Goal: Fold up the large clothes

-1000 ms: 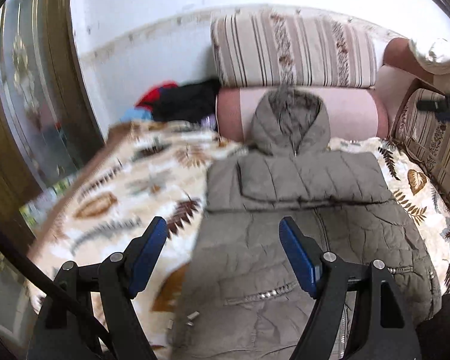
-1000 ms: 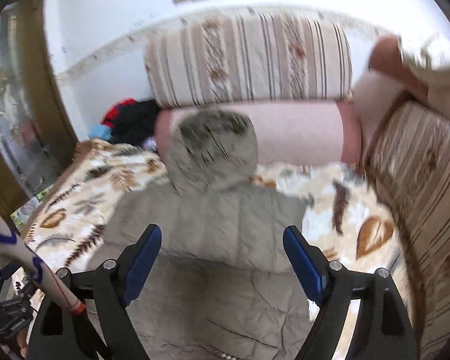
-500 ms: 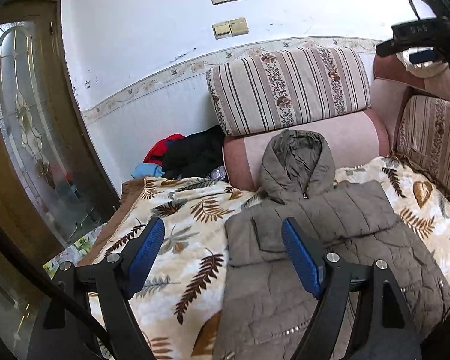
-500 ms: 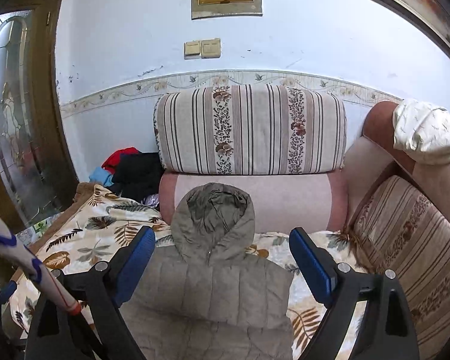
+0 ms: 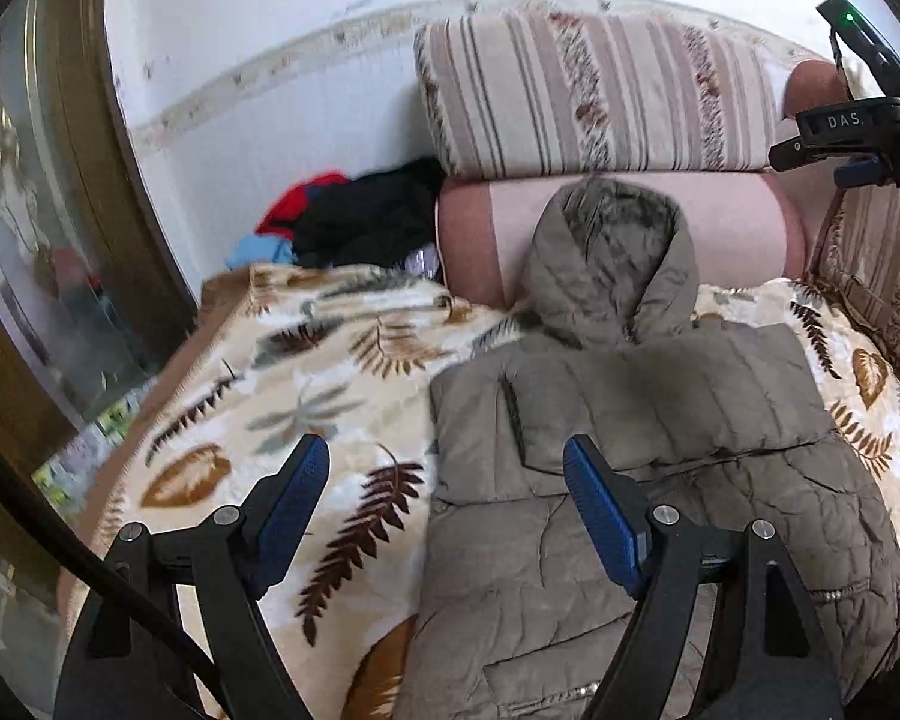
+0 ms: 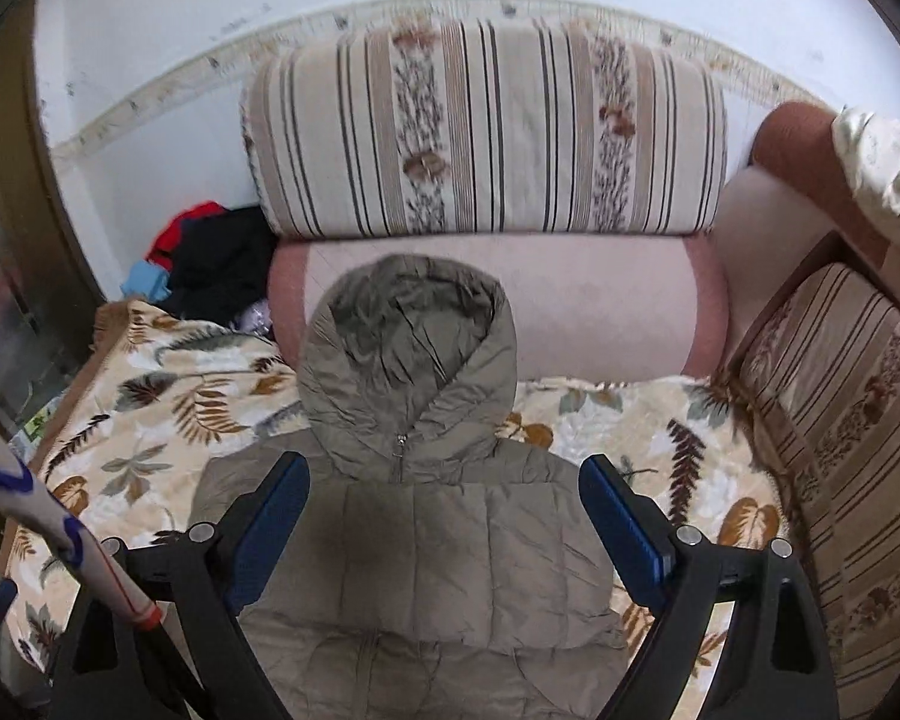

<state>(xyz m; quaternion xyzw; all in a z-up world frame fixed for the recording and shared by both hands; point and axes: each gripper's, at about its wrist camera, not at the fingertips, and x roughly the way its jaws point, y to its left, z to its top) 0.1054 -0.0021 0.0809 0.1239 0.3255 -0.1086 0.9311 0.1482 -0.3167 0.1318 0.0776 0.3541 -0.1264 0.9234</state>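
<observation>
Both claws, left claw (image 5: 444, 504) and right claw (image 6: 444, 516), released above the hooded puffer jacket (image 6: 426, 540): its slick bulky sleeves risk springing unfolded

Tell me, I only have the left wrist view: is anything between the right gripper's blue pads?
Observer: No. The right gripper is open above the jacket, with nothing held.
Operator: Is the jacket zipped at the neck?
Observer: Yes. The zipper pull sits at the base of the hood.
Operator: What lies right of the jacket, past my frame edge?
Observer: More leaf-print blanket, then a striped cushion along the side of the sofa.
Operator: Anything on the arm of the sofa?
Observer: A cream cloth is draped over it.
</observation>
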